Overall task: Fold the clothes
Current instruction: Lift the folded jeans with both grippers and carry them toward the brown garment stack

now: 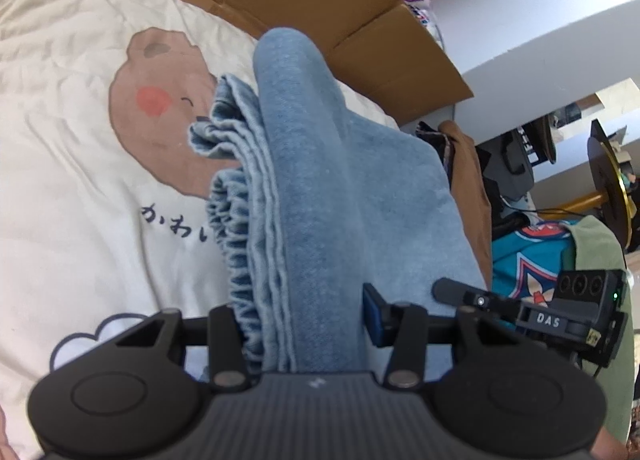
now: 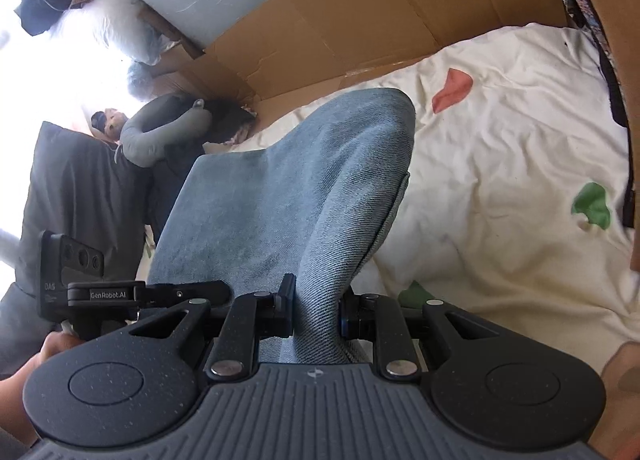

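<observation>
A light blue denim garment (image 1: pixel 304 163) hangs folded over, held up above the white bed cover (image 1: pixel 72 139). My left gripper (image 1: pixel 304 320) is shut on its gathered elastic waistband end, with the ruffled edge bunched at the left finger. The other gripper shows at the right edge of the left wrist view. In the right wrist view the same blue denim (image 2: pixel 288 187) rises in a thick fold from between the pads, and my right gripper (image 2: pixel 316 312) is shut on it. The cloth stretches between the two grippers, and the left one appears at this view's left side.
The white cover carries a brown cartoon print (image 1: pixel 160 107) with dark script, and red and green patches (image 2: pixel 452 91). Flattened cardboard (image 2: pixel 380 11) lines the bed's far side. Dark pillows (image 2: pixel 80 195) and a grey neck pillow (image 2: pixel 160 131) lie left; clothes pile (image 1: pixel 532 252) sits right.
</observation>
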Motion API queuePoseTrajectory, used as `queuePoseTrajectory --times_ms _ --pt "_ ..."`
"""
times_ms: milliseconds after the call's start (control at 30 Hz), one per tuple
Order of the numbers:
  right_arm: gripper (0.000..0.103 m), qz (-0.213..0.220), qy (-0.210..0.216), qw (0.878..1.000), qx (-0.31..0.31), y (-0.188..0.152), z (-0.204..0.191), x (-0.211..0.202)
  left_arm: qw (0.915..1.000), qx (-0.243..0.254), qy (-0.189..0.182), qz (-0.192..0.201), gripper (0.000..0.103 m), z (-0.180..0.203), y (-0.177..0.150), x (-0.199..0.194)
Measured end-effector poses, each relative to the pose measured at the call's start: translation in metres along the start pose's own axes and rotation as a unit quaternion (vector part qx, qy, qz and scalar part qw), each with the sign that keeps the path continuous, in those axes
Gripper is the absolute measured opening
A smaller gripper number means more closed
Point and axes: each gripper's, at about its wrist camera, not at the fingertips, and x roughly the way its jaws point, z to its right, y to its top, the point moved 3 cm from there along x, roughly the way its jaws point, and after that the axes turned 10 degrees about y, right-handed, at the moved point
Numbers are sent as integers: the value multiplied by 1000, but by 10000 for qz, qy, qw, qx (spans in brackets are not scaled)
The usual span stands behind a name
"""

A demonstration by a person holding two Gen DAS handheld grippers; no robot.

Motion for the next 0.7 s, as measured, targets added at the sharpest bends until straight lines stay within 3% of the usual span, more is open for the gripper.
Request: queuePoseTrajectory --times_ms 233,467,700 --pt "20 316 -69 9995 -28 6 5 -25 9997 105 -200 74 47 20 0 6" --pt "20 592 -153 9981 56 13 12 -41 9982 573 -175 -19 47 45 17 15" --pt "20 1212 -213 9924 81 23 21 -71 9934 1130 -183 -31 47 92 39 21"
